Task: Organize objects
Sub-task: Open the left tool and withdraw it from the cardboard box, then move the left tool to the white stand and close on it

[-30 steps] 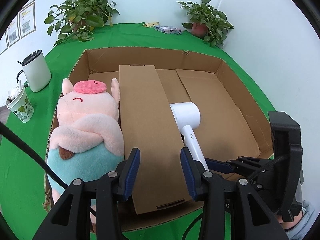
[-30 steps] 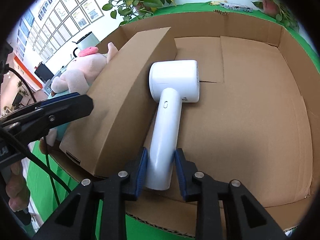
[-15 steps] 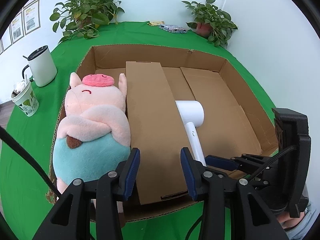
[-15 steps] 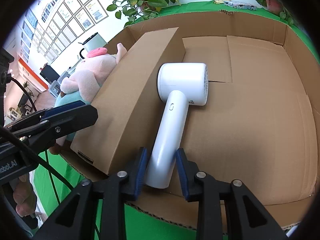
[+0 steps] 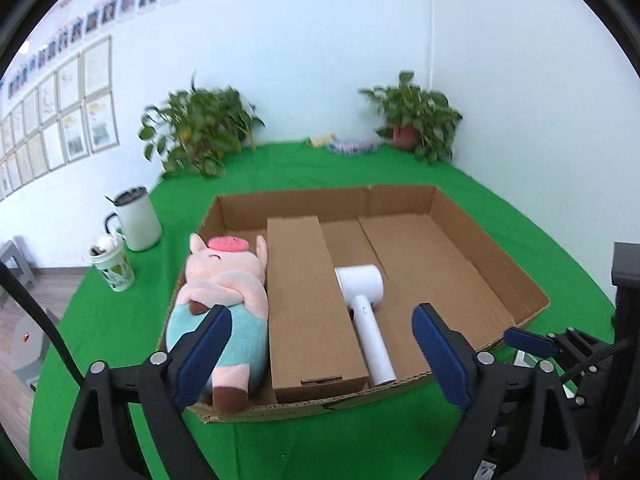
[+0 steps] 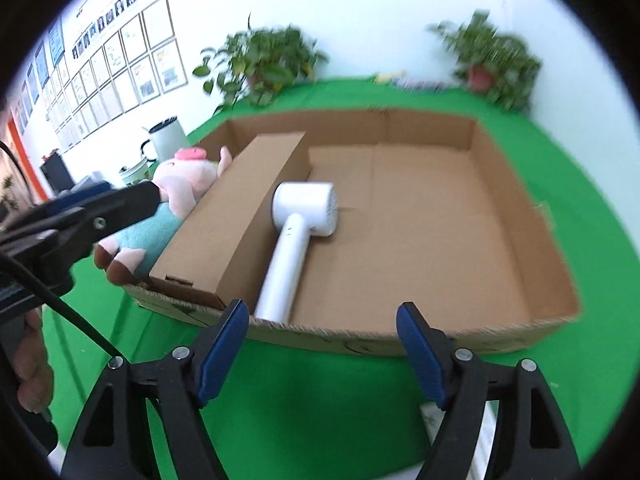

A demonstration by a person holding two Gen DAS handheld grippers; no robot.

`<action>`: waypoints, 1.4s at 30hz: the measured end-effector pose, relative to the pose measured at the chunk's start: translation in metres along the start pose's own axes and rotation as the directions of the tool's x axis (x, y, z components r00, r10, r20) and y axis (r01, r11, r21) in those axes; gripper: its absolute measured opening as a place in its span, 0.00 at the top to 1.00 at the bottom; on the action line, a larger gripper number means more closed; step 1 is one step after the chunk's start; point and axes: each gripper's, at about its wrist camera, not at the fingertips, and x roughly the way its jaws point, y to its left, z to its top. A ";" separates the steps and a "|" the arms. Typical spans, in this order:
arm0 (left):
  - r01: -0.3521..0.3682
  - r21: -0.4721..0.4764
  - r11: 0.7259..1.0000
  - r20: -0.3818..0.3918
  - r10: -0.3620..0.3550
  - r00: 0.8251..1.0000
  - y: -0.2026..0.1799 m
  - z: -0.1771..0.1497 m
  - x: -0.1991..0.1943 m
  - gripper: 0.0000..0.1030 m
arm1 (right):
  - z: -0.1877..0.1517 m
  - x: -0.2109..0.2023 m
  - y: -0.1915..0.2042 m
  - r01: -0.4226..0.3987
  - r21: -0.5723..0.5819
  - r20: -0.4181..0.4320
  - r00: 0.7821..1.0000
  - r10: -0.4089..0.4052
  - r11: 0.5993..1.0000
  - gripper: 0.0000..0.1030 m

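A shallow cardboard tray point(image 5: 492, 268) point(image 6: 516, 208) lies on the green table. Inside it, from the left, are a pink plush pig point(image 5: 224, 296) point(image 6: 180, 184), a long brown carton point(image 5: 308, 304) point(image 6: 240, 216) and a white hair dryer point(image 5: 366, 316) point(image 6: 296, 232). My left gripper point(image 5: 320, 354) hovers in front of the tray's near wall, its jaws opening wide with nothing between them. Pulled back from the dryer's handle end, my right gripper point(image 6: 320, 346) has its jaws opening and holds nothing.
A white kettle point(image 5: 136, 222) point(image 6: 166, 138) and a paper cup point(image 5: 112, 266) stand left of the tray. Two potted plants point(image 5: 200, 130) point(image 5: 416, 118) and small packets point(image 5: 348, 145) sit along the back wall. Green cloth point(image 6: 360, 400) lies between the grippers and the tray.
The right gripper let go of the dryer's handle and drew back and up. The left gripper opened wide and also withdrew from over the carton. The dryer, the carton and the pig stay in the tray.
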 end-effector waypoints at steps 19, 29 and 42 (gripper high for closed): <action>0.039 -0.041 0.998 -0.008 -0.040 0.999 -0.025 -0.036 -0.054 0.11 | -0.035 -0.062 -0.020 0.095 0.064 0.160 0.982 -0.104 0.993 0.13; 0.030 -0.084 0.996 0.072 -0.024 0.997 -0.015 -0.038 -0.080 0.01 | -0.043 -0.073 -0.030 0.066 0.091 0.181 0.980 -0.081 0.994 0.13; 0.058 -0.024 0.998 0.034 -0.058 0.998 -0.025 -0.058 -0.070 0.01 | -0.071 -0.074 -0.021 -0.070 -0.011 0.136 0.988 0.071 0.998 0.13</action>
